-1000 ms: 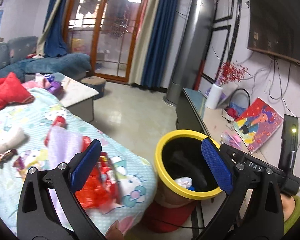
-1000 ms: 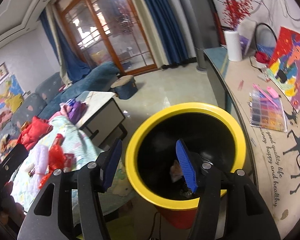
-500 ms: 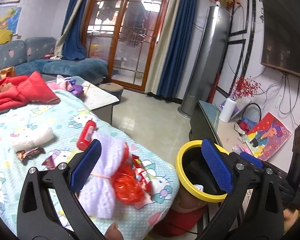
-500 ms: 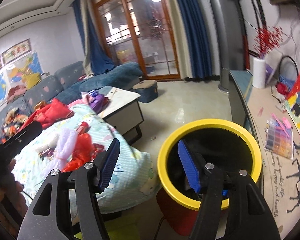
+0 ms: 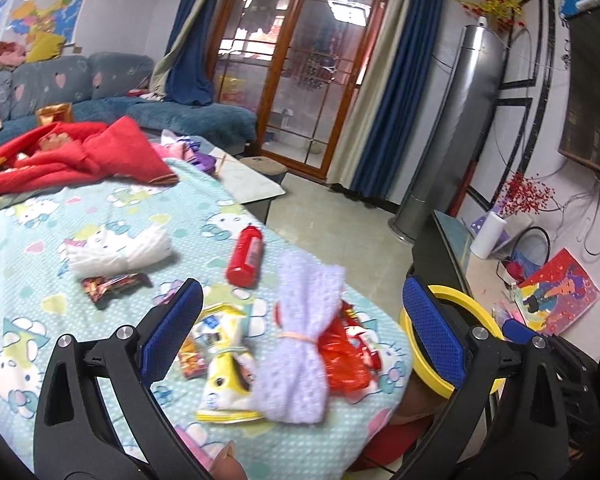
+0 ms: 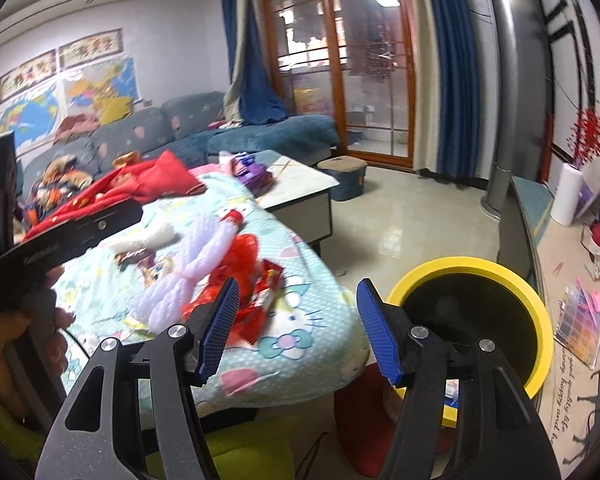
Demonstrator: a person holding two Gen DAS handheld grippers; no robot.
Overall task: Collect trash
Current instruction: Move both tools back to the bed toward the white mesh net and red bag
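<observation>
Trash lies on a Hello Kitty cloth: a red crumpled wrapper, a yellow snack bag, a dark candy wrapper and a white tissue wad. A red bottle and a lilac knitted bundle lie among them. The yellow-rimmed black bin stands at the cloth's right edge; it also shows in the left wrist view. My left gripper is open and empty above the litter. My right gripper is open and empty between cloth edge and bin.
Red clothing lies at the cloth's far side, with a blue sofa behind. A low white table stands beyond the cloth. A dark TV stand with a paper roll runs along the right wall.
Both grippers have swung left and pulled back from the bin toward the cloth. The right one was over the bin's mouth; it now faces the cloth's edge. Both stay open.
</observation>
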